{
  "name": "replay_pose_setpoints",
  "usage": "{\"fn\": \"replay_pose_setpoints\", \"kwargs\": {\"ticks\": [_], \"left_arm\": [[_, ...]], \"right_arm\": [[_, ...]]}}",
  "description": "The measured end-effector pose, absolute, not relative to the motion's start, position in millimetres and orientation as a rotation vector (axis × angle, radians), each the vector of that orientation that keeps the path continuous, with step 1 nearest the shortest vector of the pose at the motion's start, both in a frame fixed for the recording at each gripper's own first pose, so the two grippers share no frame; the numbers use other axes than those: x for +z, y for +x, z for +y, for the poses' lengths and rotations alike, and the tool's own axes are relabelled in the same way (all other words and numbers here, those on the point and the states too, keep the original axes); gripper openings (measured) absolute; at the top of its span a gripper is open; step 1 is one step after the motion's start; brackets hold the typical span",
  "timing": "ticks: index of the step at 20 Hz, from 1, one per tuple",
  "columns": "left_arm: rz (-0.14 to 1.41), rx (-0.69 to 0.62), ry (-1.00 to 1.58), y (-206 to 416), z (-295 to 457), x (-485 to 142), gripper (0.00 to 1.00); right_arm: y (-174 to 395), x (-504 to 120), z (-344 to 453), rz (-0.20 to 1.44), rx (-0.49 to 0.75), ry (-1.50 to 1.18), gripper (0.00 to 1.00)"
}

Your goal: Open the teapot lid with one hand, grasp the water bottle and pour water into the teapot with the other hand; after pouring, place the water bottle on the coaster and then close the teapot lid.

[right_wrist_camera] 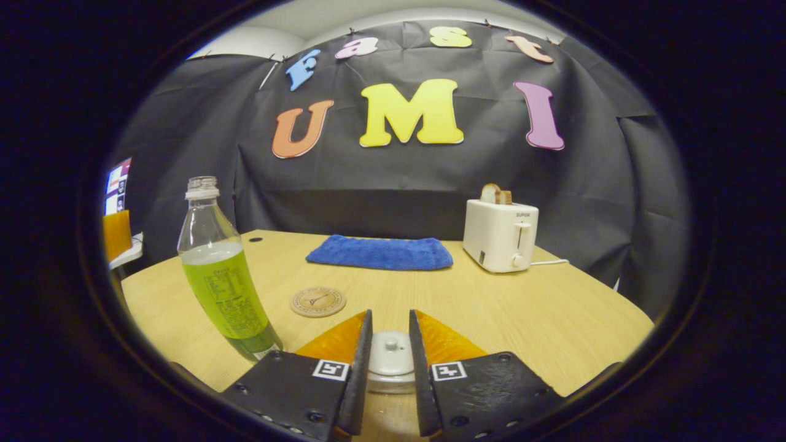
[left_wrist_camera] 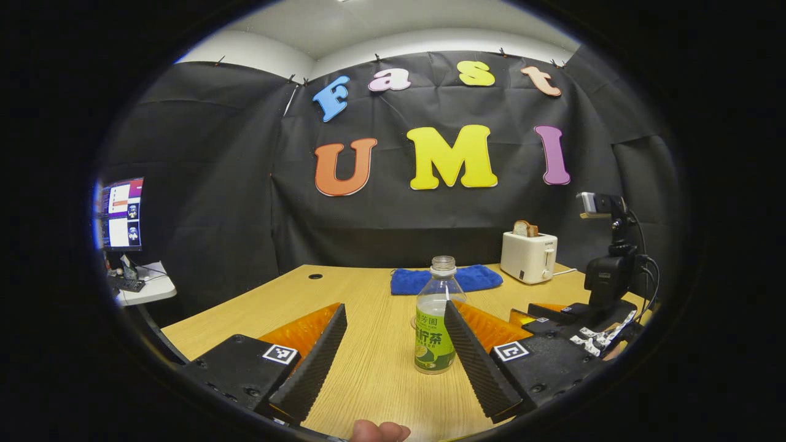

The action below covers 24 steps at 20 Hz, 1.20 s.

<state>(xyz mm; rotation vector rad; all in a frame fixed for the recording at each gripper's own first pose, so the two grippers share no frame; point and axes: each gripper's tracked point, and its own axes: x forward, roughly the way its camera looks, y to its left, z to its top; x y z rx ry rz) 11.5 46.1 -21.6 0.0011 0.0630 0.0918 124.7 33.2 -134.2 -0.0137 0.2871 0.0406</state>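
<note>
**Bottle between spread fingers; lid framed by near-closed fingers**

Left gripper view: the left tool [left_wrist_camera: 393,350] stands wide open, its two ribbed, wedge-shaped fingers spread well apart. The clear plastic water bottle [left_wrist_camera: 435,316], uncapped, with a green label and pale green liquid, stands upright on the light wood-grain desk [left_wrist_camera: 368,368] between the fingers, close against the right-hand one; contact cannot be confirmed. Nothing is held. A folded blue terry towel [left_wrist_camera: 447,279] lies behind the bottle, with a white two-slot toaster [left_wrist_camera: 529,256] carrying a slice of bread beside it. The other tool and its mounted camera [left_wrist_camera: 605,276] show at the right edge.

Right gripper view: the right tool [right_wrist_camera: 390,356] is nearly closed, its fingers parted by a narrow gap. In that gap sits the round white teapot lid [right_wrist_camera: 391,365] with a small knob on top. Whether the pads press on it cannot be told. The bottle stands to the left, and the round tan coaster [right_wrist_camera: 317,301], flat with a printed emblem, lies just right of it, apart from it.
</note>
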Motion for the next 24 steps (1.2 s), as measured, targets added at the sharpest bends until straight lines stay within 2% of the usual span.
{"fn": "replay_pose_setpoints", "kwargs": {"ticks": [1,3,5,7,9,17,24], "left_arm": [[0.065,0.092,-0.002,10.8,46.6,-22.0,1.0],[0.07,0.093,-0.006,12.0,47.9,-23.8,1.0],[0.076,0.09,-0.006,10.4,47.1,-25.8,1.0],[0.074,0.089,-0.008,13.0,46.8,-25.4,1.0],[0.074,0.077,-0.019,12.9,43.3,-25.9,1.0],[0.136,0.037,-0.044,20.2,23.5,-51.8,1.0],[0.217,-0.03,-0.082,38.2,-3.7,-86.3,1.0]], "right_arm": [[124.8,-136.6,33.9,0.29,0.043,-0.019,0.33],[125.7,-138.1,32.7,0.297,0.034,-0.027,0.33],[126.2,-138.2,33.3,0.298,0.038,-0.018,0.06],[126.5,-138.6,33.4,0.296,0.049,-0.017,0.08],[125.2,-138.0,32.6,0.297,0.059,-0.013,0.0],[122.6,-98.3,32.1,0.228,0.123,0.047,0.0],[97.7,-77.9,0.6,0.197,0.119,0.057,0.0]]}}
